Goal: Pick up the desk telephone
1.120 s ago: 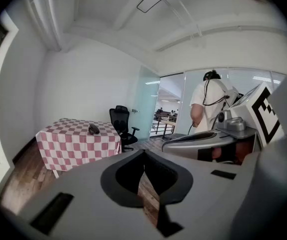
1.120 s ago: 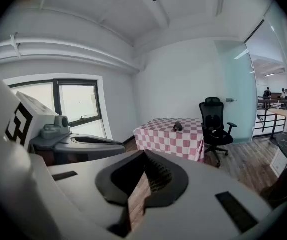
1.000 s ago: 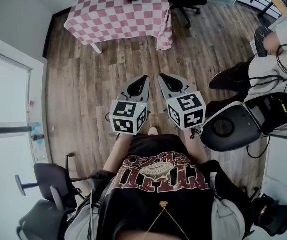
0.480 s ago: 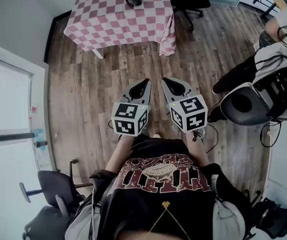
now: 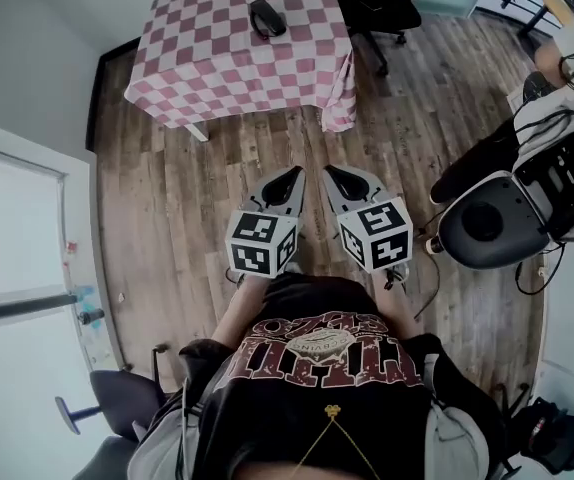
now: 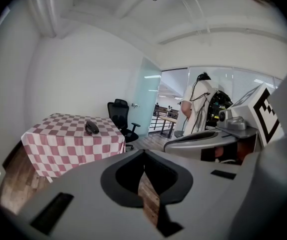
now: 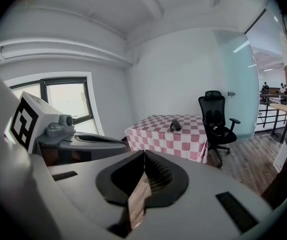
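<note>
Telephone (image 5: pixel 267 17), black, lies on checkered table (image 5: pixel 207 68); left gripper (image 5: pixel 295 172), right gripper (image 5: pixel 329 172) fingers (image 5: pixel 352 190) together

Pink-white check-clothed table (image 5: pixel 217 68) on wood floor (image 5: pixel 207 193); black desk telephone (image 5: pixel 266 17) on top

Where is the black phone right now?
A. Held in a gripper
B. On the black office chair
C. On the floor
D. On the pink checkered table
D: the desk telephone lies on top of the pink checkered table, near its far edge.
</note>
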A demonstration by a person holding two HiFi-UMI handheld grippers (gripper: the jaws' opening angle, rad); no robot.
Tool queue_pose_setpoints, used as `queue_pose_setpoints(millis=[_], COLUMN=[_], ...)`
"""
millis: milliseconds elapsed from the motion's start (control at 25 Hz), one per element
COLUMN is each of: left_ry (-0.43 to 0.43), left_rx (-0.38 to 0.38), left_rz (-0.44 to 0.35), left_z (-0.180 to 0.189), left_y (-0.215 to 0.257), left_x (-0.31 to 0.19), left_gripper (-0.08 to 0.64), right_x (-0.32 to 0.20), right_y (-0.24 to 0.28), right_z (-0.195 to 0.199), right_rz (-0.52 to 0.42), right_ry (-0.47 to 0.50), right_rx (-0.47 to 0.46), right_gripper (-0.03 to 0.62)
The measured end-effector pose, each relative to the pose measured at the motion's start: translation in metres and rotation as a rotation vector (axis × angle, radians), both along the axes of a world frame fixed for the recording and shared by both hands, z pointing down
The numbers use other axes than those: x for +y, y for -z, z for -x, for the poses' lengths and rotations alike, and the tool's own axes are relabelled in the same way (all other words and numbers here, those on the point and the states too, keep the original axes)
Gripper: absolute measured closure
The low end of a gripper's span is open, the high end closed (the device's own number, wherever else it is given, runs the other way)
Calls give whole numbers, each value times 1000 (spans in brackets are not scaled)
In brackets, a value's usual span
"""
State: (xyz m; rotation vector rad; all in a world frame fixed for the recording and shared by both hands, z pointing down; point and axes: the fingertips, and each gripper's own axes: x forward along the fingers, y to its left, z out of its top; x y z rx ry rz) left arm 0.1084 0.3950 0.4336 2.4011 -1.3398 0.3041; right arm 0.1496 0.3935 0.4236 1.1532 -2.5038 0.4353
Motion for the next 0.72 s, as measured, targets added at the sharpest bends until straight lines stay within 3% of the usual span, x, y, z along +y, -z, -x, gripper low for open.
queue_pose_setpoints(millis=[720], left_ry=[-95], left_rx=[16], left_rz=[-3], left_z=[44], left_y=[-5], left_x=[-83], left_gripper=[552], right_x=[-83], right_y=[-14], right_z=[50], right_rz=[24], right_ry=[-59], right_rx=[1], right_gripper=[574])
